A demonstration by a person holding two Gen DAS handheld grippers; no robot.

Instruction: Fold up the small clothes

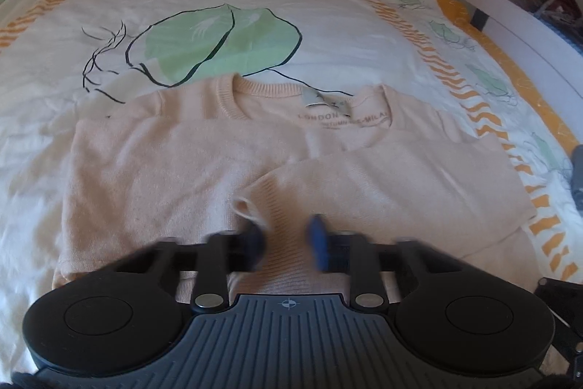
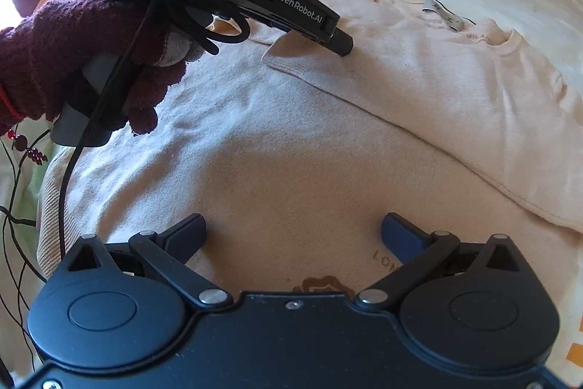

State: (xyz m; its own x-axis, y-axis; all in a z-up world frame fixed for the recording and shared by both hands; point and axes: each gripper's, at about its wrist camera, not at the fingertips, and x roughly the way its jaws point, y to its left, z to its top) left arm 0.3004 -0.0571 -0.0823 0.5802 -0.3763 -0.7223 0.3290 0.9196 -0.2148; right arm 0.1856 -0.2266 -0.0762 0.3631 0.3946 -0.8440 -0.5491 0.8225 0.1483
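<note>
A pale peach knit sweater point(image 1: 153, 170) lies flat on the bed, collar away from me, its right sleeve point(image 1: 382, 170) folded across the chest. My left gripper point(image 1: 288, 236) sits at the sleeve's ribbed cuff point(image 1: 262, 203); its blue fingers are blurred, with the cuff between them. In the right wrist view the left gripper point(image 2: 339, 42) rests on the cuff point(image 2: 288, 59), held by a hand in a maroon glove point(image 2: 65, 61). My right gripper point(image 2: 293, 236) is open and empty, low over the sweater's body point(image 2: 291, 152).
The bed has a white cover with green leaf prints point(image 1: 218, 42) and orange stripes point(image 1: 437, 61). A white bed frame point(image 1: 510, 6) runs along the right side. A black cable point(image 2: 69, 170) hangs from the left gripper.
</note>
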